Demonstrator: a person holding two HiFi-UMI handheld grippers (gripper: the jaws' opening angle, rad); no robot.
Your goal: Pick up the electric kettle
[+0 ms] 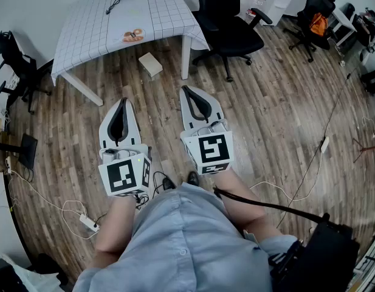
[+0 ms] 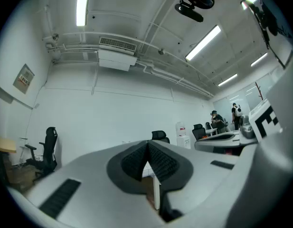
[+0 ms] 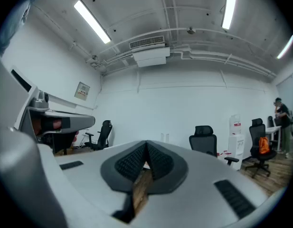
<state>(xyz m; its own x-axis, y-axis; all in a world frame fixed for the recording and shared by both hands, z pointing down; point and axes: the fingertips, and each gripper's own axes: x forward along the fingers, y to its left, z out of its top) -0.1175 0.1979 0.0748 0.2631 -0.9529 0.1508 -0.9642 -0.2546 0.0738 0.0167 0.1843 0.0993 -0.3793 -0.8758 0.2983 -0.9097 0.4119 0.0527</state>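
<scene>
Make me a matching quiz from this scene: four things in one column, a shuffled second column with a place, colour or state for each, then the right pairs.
Column one:
1. table
2. box
3. office chair
4. right gripper

Column two:
A. black
B. shut, holding nothing
C. small and pale, lying on the floor beside the table
D. white top with a grid pattern

Pairs: 1-D, 2-C, 3-A, 4-B
</scene>
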